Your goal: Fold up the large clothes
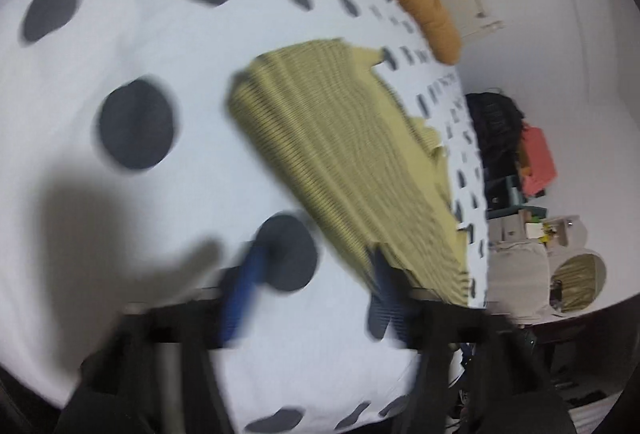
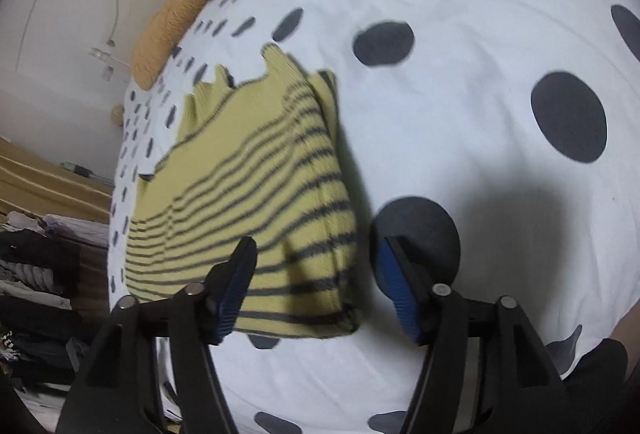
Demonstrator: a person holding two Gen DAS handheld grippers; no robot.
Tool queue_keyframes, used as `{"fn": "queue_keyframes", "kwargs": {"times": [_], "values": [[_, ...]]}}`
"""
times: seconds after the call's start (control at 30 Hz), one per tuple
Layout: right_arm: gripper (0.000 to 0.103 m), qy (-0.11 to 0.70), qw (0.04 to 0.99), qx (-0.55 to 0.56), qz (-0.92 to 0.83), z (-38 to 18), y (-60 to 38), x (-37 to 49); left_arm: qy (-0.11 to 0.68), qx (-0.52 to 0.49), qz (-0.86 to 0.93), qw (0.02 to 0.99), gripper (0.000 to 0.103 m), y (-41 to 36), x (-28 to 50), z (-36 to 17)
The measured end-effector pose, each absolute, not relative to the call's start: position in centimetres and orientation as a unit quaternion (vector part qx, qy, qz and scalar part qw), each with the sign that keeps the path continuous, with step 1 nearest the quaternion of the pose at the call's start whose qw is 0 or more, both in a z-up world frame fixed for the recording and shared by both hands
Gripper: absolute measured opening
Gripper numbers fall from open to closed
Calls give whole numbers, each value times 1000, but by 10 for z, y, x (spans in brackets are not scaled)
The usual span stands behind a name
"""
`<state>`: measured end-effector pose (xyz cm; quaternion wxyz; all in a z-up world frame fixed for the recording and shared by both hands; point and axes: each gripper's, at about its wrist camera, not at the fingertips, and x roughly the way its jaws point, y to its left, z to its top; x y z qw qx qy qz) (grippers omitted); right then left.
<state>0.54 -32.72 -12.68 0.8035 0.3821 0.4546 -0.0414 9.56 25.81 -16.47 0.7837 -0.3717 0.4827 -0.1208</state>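
Right wrist view shows the sweater (image 2: 256, 201) most clearly: it is yellow knit with thin dark stripes, folded into a thick, roughly rectangular pile. The stripes cover the near part, while the far part is plain yellow with a wavy ribbed edge. The near right corner is a neat stack of folded layers. It lies flat on the bed cover (image 2: 460, 81), which is white with big dark dots, near the edge of the bed on the left of this view.

The right gripper (image 2: 316, 286) has its two fingers wide apart and holds nothing. The left finger (image 2: 236, 286) is over the near part of the sweater; the other one is over a dark dot of the cover, just beside the sweater's folded side.

In the left wrist view, which is blurred, the sweater (image 1: 340, 153) lies at the right side, close to the edge of the bed cover (image 1: 140, 45). The left gripper (image 1: 312, 294) is also spread apart and empty, with one finger near the sweater's near corner.

An orange pillow (image 2: 184, 9) lies at the far end of the bed, well apart from the sweater. Dark clothes (image 2: 36, 274) are piled beside the bed.
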Motion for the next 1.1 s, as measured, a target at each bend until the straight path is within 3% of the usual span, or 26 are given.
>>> {"fn": "queue_keyframes", "kwargs": {"times": [0.3, 0.37, 0.43, 0.47, 0.5, 0.53, 0.57, 0.6, 0.8, 0.93, 1.03, 1.1], "values": [[72, 469, 752, 463, -30, -160, -285, -20, 518, -332, -98, 782, 80, 231, 193, -209], [72, 460, 749, 476, -22, -168, -277, -17, 520, -317, -89, 788, 65, 226, 207, -215], [74, 449, 757, 474, -12, -170, -270, -3, 519, -308, -77, 794, 43, 223, 220, -217], [74, 443, 761, 474, -5, -171, -268, 3, 517, -310, -72, 794, 40, 222, 224, -217], [69, 434, 765, 476, 7, -171, -266, 14, 515, -314, -67, 795, 34, 222, 226, -216], [49, 430, 768, 474, 16, -172, -263, 23, 512, -315, -58, 797, 30, 221, 226, -212], [38, 430, 775, 463, 15, -171, -261, 33, 509, -310, -53, 801, 28, 219, 225, -209], [36, 433, 790, 433, 3, -166, -259, 43, 504, -303, -49, 807, 26, 216, 223, -205], [31, 416, 860, 295, -6, -106, -253, 59, 461, -323, -67, 824, 23, 209, 185, -156], [31, 403, 870, 283, -10, -78, -280, 53, 443, -336, -70, 828, 24, 197, 121, -137], [31, 446, 849, 281, -9, -100, -297, 45, 493, -329, -46, 804, 27, 196, 98, -186], [35, 504, 811, 298, -11, -140, -305, 42, 511, -434, -46, 740, 29, 218, 89, -244]]}}
